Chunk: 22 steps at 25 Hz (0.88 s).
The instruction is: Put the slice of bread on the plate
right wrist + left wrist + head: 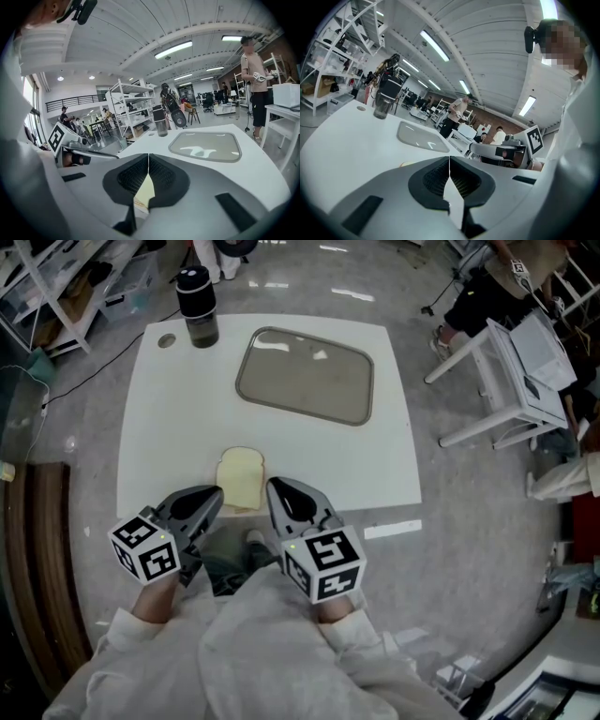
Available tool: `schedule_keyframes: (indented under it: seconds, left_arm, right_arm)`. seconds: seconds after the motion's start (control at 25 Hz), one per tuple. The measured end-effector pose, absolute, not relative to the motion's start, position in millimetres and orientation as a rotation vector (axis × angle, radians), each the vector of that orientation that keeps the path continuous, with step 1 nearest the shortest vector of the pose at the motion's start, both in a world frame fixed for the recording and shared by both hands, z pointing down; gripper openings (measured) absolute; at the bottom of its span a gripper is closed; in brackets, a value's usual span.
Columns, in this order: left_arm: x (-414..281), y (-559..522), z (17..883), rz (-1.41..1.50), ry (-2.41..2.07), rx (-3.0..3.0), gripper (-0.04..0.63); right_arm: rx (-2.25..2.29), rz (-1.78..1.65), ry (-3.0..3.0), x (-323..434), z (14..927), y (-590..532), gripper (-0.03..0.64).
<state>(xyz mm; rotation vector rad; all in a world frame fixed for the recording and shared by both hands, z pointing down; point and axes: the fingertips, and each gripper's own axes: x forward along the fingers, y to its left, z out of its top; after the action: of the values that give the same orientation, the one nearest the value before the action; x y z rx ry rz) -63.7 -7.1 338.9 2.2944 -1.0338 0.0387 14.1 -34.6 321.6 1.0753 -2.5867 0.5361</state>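
Note:
A pale slice of bread (241, 479) lies flat near the front edge of the white table (178, 427). The plate (305, 374) is a grey rounded rectangle at the table's far middle, with nothing on it; it also shows in the left gripper view (422, 136) and the right gripper view (206, 146). My left gripper (217, 493) sits just left of the bread, jaws shut and holding nothing (449, 158). My right gripper (272, 486) sits just right of the bread, its jaw tips meeting (148, 155). The bread (146, 190) shows below them.
A dark tumbler (197, 306) stands at the table's far left corner, beside a small round hole (167, 339). A white side table (506, 381) and a person stand to the right. Shelving (66, 287) fills the far left.

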Motion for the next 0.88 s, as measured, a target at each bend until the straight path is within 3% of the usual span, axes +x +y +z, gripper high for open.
schedule_keyframes:
  seconds: [0.88]
  left_arm:
    - [-97.1, -25.5, 361.6, 0.109, -0.965, 2.224, 0.011]
  right_arm:
    - [1.111, 0.669, -2.485, -1.4, 347.5, -45.9, 0.015]
